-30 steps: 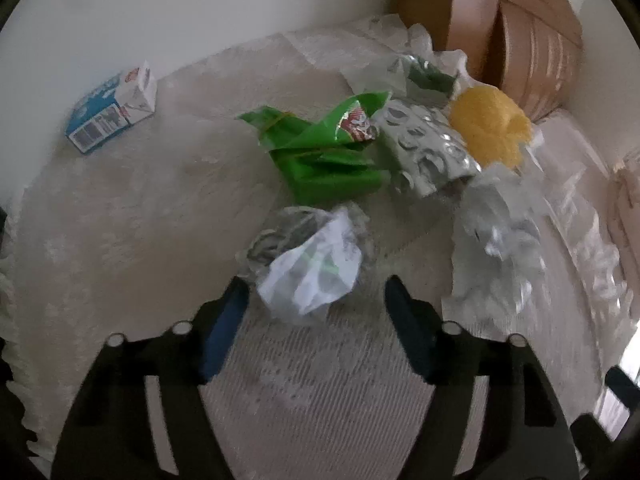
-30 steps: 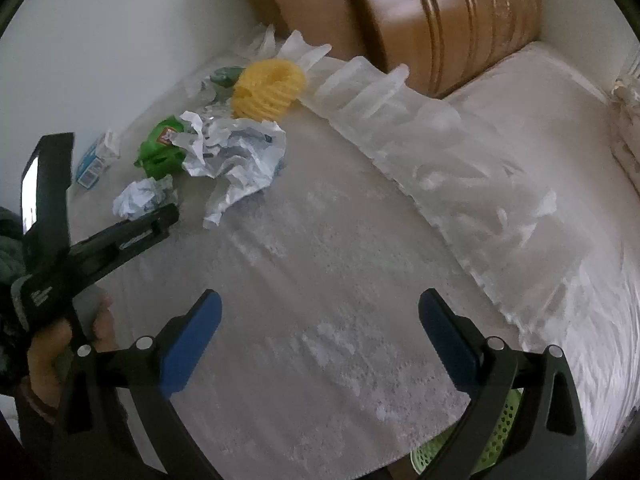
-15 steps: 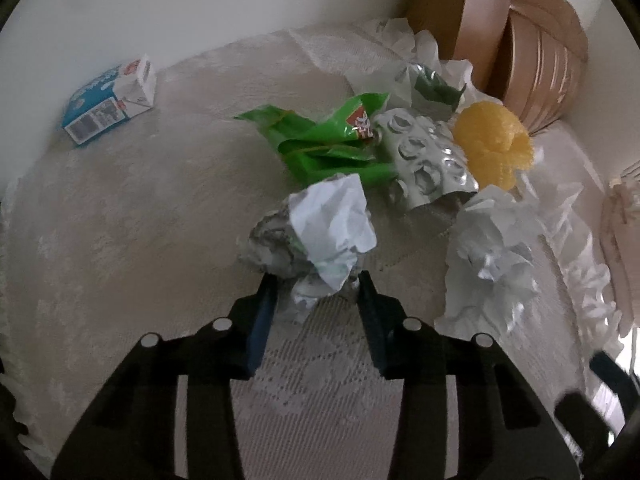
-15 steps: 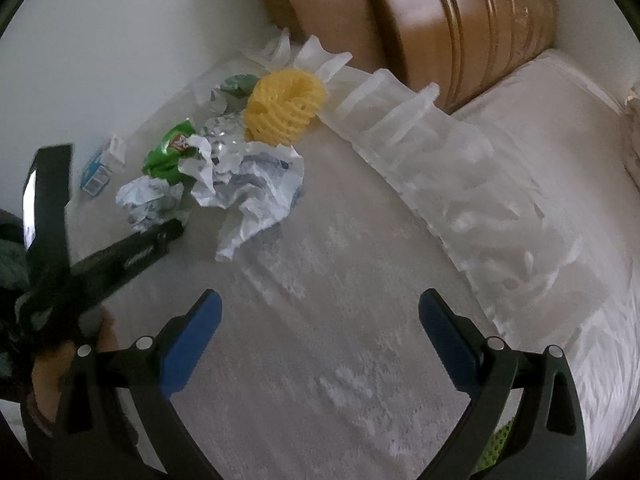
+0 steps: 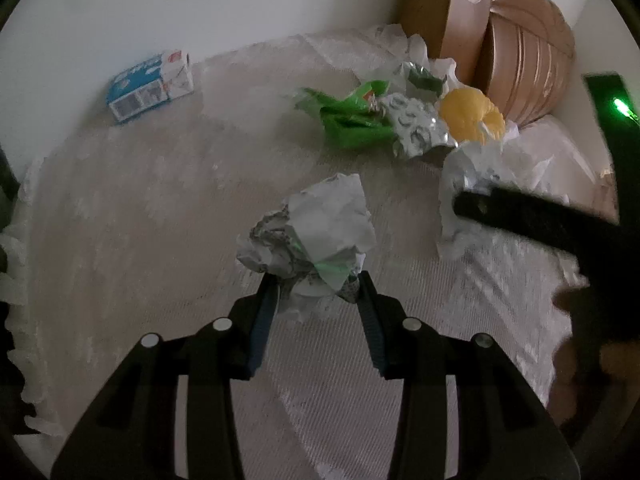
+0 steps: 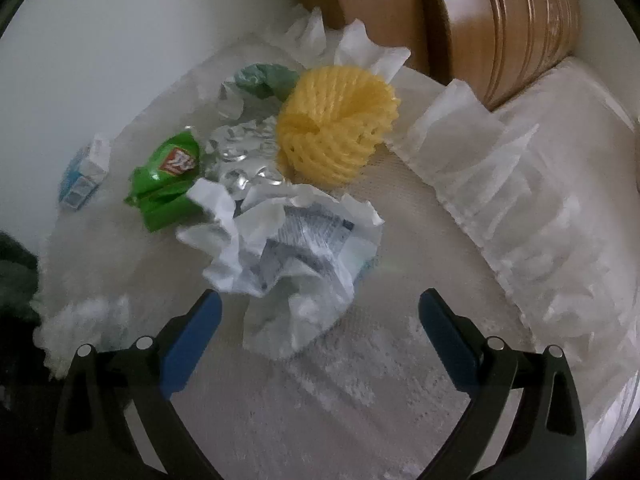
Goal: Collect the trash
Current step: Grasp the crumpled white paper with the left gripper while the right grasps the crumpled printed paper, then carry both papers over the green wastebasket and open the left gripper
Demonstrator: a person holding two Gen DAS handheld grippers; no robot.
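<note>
Two blue-padded fingers of the left gripper [image 5: 316, 280] are pinched on a crumpled paper ball [image 5: 316, 236] at the centre of the left wrist frame; its jaws have just been closing, and the wad sits between the pads. The right gripper [image 6: 320, 312] at the bottom of its own frame has its jaws spread wide, nothing between the pads, with a larger crumpled white paper [image 6: 288, 248] just above the gap. Above that paper lie silver foil [image 6: 240, 160], a green snack wrapper [image 6: 168, 184] to its left, and a yellow foam net [image 6: 336, 132] to the upper right. A small blue-and-white carton [image 5: 150, 86] lies well apart at the upper left of the left wrist frame. All rest on a pale lace bedcover [image 5: 120, 208], with a brown wooden headboard [image 6: 500, 20] at the top.
</note>
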